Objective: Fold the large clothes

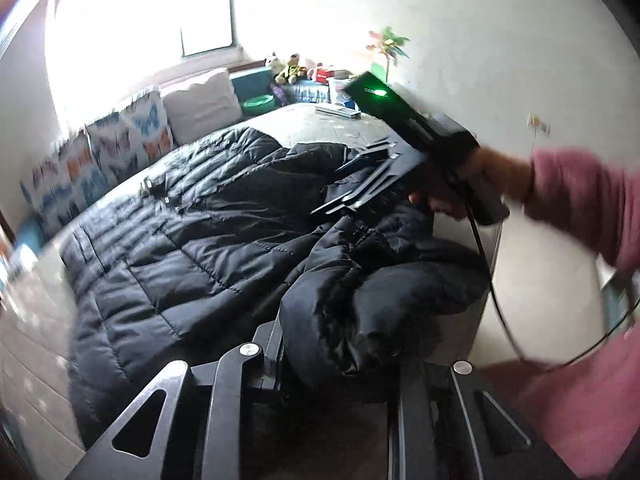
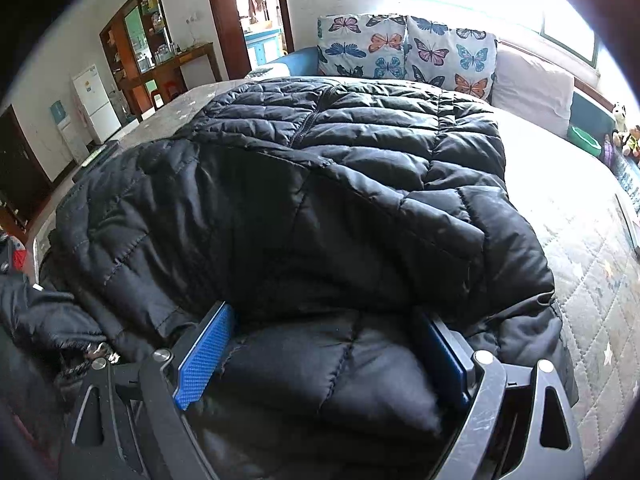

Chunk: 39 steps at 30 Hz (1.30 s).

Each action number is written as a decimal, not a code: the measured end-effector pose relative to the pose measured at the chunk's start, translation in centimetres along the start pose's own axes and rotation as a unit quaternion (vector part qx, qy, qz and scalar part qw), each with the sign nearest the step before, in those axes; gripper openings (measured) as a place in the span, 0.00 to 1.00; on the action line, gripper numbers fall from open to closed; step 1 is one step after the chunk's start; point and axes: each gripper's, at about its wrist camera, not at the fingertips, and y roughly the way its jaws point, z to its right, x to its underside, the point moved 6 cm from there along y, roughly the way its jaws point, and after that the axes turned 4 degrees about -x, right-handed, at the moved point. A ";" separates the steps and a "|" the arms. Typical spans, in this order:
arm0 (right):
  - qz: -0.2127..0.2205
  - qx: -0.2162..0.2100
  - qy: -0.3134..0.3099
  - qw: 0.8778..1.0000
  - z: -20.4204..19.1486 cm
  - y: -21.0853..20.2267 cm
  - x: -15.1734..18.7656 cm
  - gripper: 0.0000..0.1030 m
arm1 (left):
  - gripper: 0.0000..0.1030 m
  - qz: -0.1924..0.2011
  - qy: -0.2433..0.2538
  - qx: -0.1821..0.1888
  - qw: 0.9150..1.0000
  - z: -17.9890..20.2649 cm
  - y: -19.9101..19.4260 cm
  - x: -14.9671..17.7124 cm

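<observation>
A large black quilted jacket lies spread over a quilted bed. In the left wrist view its near edge is bunched into a raised fold, and my left gripper at the bottom is shut on that fold, its fingertips hidden by the fabric. My right gripper rests on the jacket's other side. Its blue pads stand wide apart. A puffy panel of the jacket bulges between them, and the left pad's face stays bare. A hand in a pink sleeve holds it.
Butterfly cushions and a plain pillow line the bed's far side under a bright window. Soft toys, a green bowl and boxes sit past the bed. A black cable hangs from the right gripper. Bare mattress shows beyond the jacket.
</observation>
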 end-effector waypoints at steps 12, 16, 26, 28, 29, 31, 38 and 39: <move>0.022 0.086 -0.111 0.990 -1.9 -8.3 4.2 0.95 | 0.24 -0.001 -0.025 0.012 1.000 -1.3 -0.4 -1.2; -0.008 0.092 -0.153 0.984 -4.1 -8.9 8.4 0.95 | 0.24 0.000 -0.037 0.019 0.999 -1.9 -0.7 -1.6; 0.078 0.029 -0.174 0.981 -10.1 -5.8 7.1 0.86 | 0.25 -0.009 -0.043 0.023 0.999 -1.3 -1.1 -1.3; 0.066 0.020 -0.168 0.983 -10.5 -4.5 6.2 0.55 | 0.28 -0.016 -0.043 0.022 0.999 -1.4 -1.0 -1.1; 0.063 0.026 -0.165 0.984 -10.4 -4.3 5.8 0.42 | 0.29 -0.023 -0.040 0.018 0.999 -1.3 -1.0 -0.8; 0.063 0.025 -0.150 0.986 -10.1 -4.4 4.9 0.37 | 0.35 -0.025 -0.031 0.016 0.999 -1.3 -1.4 -0.4; 0.075 0.004 -0.104 0.992 -9.0 -6.1 3.6 0.29 | 0.62 0.010 -0.020 -0.004 1.000 -3.2 -5.8 0.6; 0.077 0.005 -0.104 0.992 -9.1 -6.1 3.5 0.29 | 0.71 0.012 -0.019 -0.011 1.000 -3.6 -6.1 0.7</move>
